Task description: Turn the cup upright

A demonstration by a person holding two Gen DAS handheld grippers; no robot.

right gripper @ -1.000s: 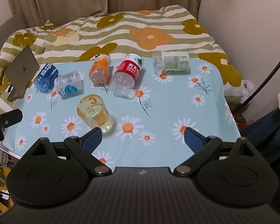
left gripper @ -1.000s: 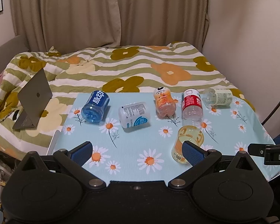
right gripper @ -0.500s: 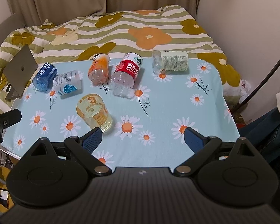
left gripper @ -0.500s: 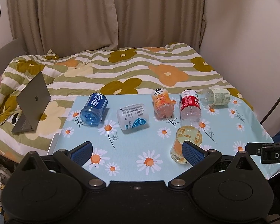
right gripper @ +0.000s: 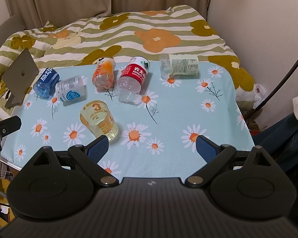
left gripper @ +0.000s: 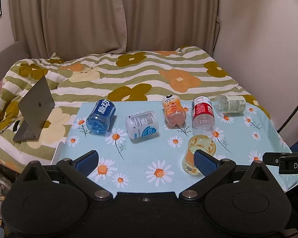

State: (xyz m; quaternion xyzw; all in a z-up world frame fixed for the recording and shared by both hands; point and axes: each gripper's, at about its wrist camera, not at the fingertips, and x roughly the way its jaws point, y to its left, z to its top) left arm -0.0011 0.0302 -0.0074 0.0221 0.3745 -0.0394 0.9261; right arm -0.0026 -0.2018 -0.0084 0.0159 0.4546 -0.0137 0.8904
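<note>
Here, cup: the yellow see-through cup [right gripper: 98, 120] lies on its side on the tabletop [right gripper: 188, 107], near the front edge and left of the middle, open mouth facing the far edge, base toward the front edge.
Cup in the left view: the same cup [left gripper: 200, 148] shows partly behind one blue finger pad.
Right gripper [right gripper: 151, 148]: hangs over the front edge, fingers spread wide and released, nothing between them; its left finger [right gripper: 97, 150] sits just beside the cup's base, whether touching I cannot tell.
Left gripper [left gripper: 147, 159]: also over the front edge, fingers wide apart and empty; the cup lies outside the gap.
Bottles: five lie on their sides along the far edge: blue bottle [right gripper: 46, 83], white bottle [right gripper: 70, 91], orange bottle [right gripper: 104, 73], red-labelled bottle [right gripper: 133, 79], and a clear bottle with a pale label [right gripper: 178, 64], which lies crosswise.
Nearest to cup: the white bottle and the red-labelled bottle, both apart from it.
Cloth: light blue with daisies, covering the tabletop.
Beyond the far edge: a bed [right gripper: 149, 29] with a striped flowered quilt.
Laptop [left gripper: 35, 109]: half open on the bed, off the tabletop's far left corner.
Curtains [left gripper: 109, 15]: beige, behind the bed.
</note>
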